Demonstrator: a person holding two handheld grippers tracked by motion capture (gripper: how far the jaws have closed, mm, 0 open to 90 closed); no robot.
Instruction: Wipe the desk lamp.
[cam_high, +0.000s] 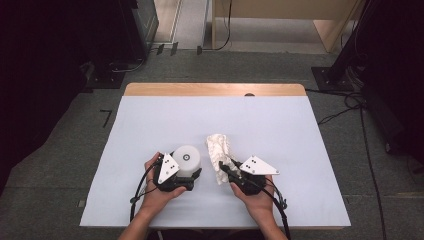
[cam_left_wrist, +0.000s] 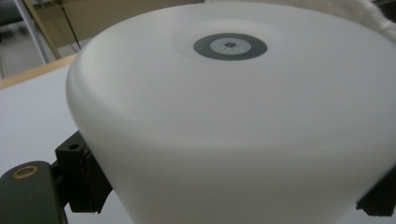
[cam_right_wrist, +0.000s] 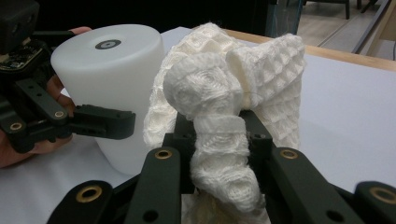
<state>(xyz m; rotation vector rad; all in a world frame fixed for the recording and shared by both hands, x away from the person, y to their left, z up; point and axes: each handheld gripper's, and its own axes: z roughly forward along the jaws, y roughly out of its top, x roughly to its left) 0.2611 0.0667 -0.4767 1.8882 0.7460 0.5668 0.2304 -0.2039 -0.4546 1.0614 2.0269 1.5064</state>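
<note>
A white cup (cam_high: 187, 160) stands upside down on the white-covered table (cam_high: 280, 130), with a grey ring mark on its flat top (cam_left_wrist: 229, 46). My left gripper (cam_high: 186, 171) is closed around its lower wall, one black jaw on each side, and a fingertip (cam_right_wrist: 100, 122) lies against the cup (cam_right_wrist: 112, 70). Just to the right, a white waffle-weave cloth (cam_high: 218, 147) lies bunched beside the cup. My right gripper (cam_high: 223, 168) is shut on the cloth's near end, and the twisted fabric (cam_right_wrist: 233, 84) rises from between the jaws.
A strip of bare wood (cam_high: 215, 89) runs along the table's far edge. Grey floor, cables (cam_high: 345, 107) and dark equipment stands (cam_high: 330, 75) surround the table. The white cover stretches wide behind and to the right of the cloth.
</note>
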